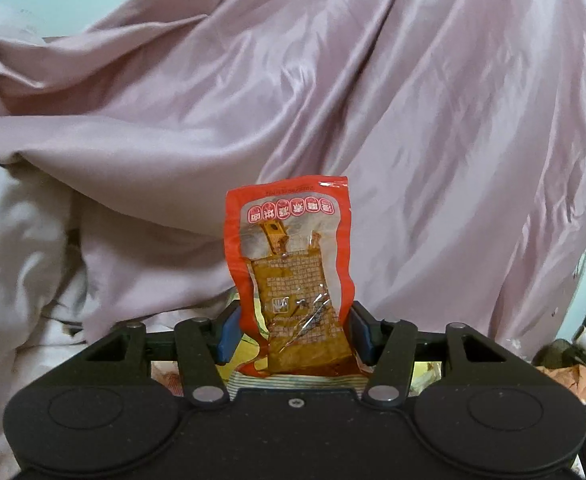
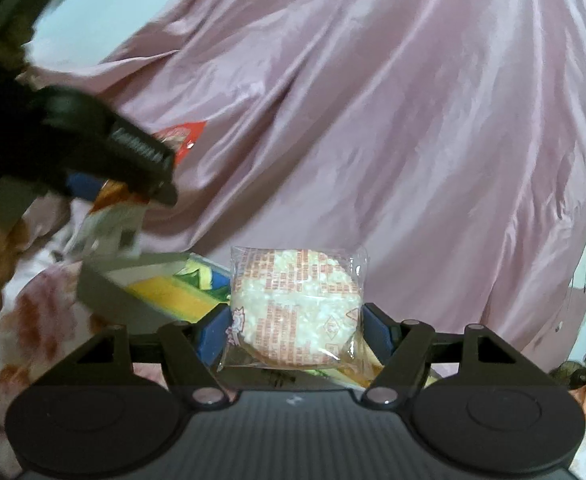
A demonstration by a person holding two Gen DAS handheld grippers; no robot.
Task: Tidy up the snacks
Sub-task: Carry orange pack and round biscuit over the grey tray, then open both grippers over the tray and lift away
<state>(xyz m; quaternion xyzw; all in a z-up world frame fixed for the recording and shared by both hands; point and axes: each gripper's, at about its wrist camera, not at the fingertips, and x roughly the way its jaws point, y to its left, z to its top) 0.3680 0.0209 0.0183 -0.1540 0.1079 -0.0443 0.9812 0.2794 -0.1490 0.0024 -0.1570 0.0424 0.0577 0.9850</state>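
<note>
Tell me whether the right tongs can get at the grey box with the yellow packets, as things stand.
Probably not yet. The right tongs are shut on a clear-wrapped rice cracker, so the jaws are full. The grey box sits just ahead to their left with nothing in between; the left tongs hover above it.

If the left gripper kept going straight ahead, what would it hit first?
Most likely the pink satin cloth bunched up ahead of the left gripper, beyond its red snack packet; how far off is unclear.

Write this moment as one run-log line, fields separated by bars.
left hand-held gripper: shut on red snack pouch | right hand-held gripper: shut on rice cracker packet | backdrop: pink cloth
</note>
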